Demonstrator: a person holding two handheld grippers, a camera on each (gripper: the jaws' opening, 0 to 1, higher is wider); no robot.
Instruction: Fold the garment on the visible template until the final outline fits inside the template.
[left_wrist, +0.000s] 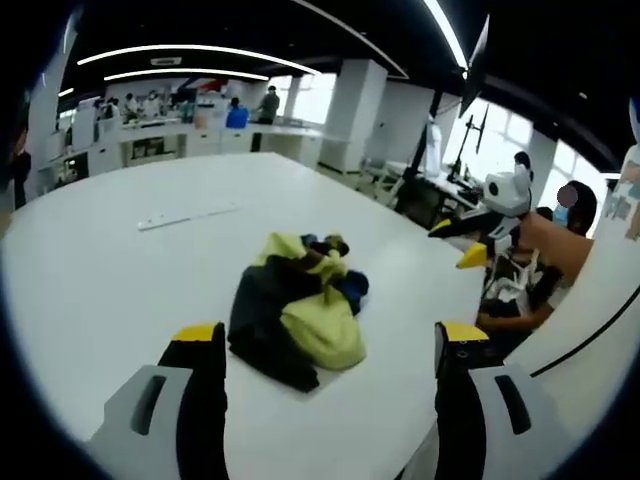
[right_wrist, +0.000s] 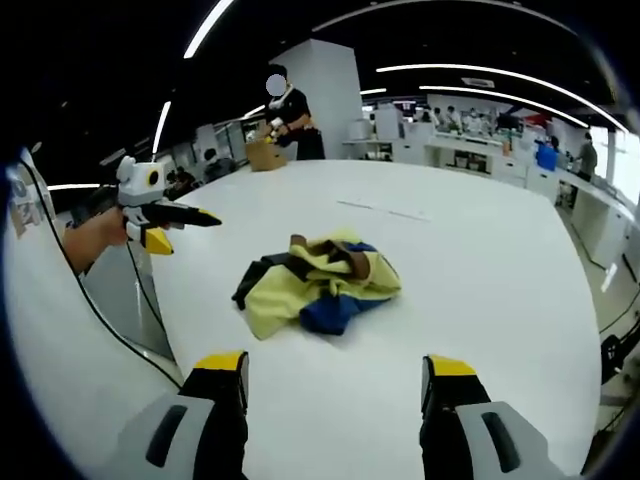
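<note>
Lying crumpled in a heap near the middle of the broad white table, the yellow, black and blue fabric garment rests untouched. The left gripper hovers short of it, jaws spread wide and empty. The right gripper likewise hangs open before the heap.

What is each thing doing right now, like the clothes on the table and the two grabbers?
Crumpled yellow, black and blue garment: bunched in a heap on the table, not folded, nothing touching it.
Large white table: bare around the garment.
Left gripper with yellow-tipped black jaws: open, holding nothing.
Right gripper with yellow-tipped black jaws: open, holding nothing.
</note>
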